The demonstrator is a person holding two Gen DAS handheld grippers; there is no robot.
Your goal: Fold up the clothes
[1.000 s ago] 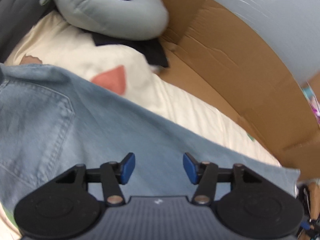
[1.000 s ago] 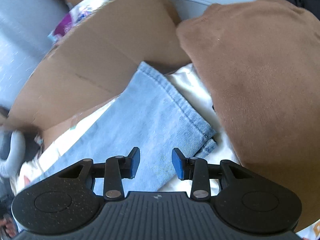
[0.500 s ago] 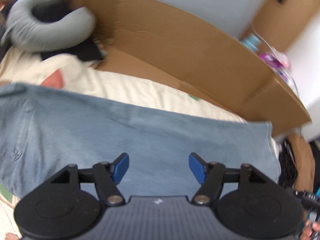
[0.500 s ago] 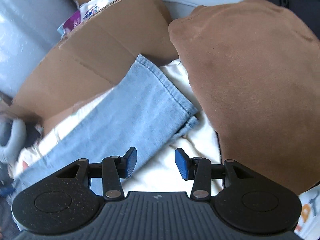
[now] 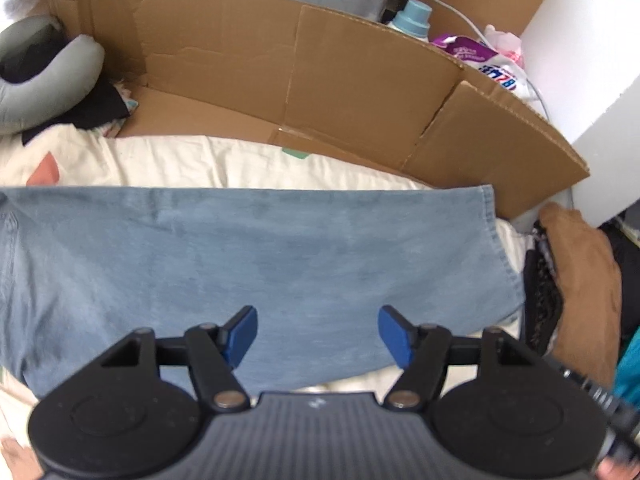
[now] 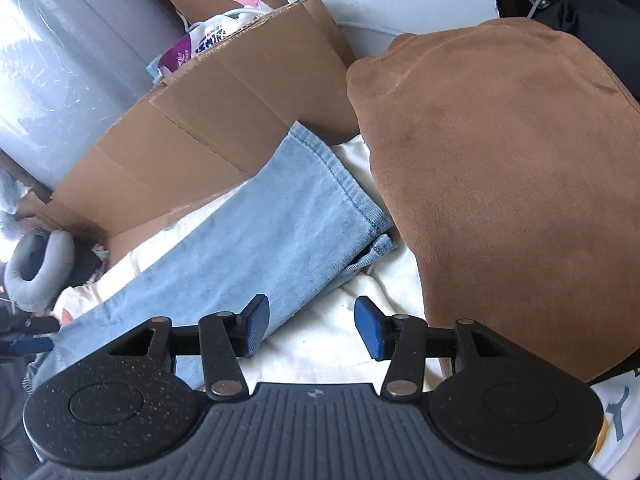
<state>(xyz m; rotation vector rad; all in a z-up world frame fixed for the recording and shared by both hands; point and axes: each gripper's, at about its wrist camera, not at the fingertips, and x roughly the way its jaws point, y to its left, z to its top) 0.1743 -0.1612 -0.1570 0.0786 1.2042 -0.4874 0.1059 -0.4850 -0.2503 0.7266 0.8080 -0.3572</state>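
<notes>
Jeans [image 5: 256,264] are lying stretched flat across the cream bedsheet [image 5: 224,168], legs stacked, hem beside the brown cushion [image 6: 512,184]; left claw [image 5: 316,336] and right claw [image 6: 312,320] are hovering spread, gripping nothing; likely mid-fold; next grasp calls for the hem edge.

Counting now: one pair of light-blue denim jeans [image 5: 260,264] is lying flat, one brown suede-like cushion [image 6: 512,184] is sitting beside it, one grey U-shaped neck pillow [image 5: 44,84] is resting far left, one flattened brown cardboard sheet [image 5: 320,92] is standing behind.
</notes>
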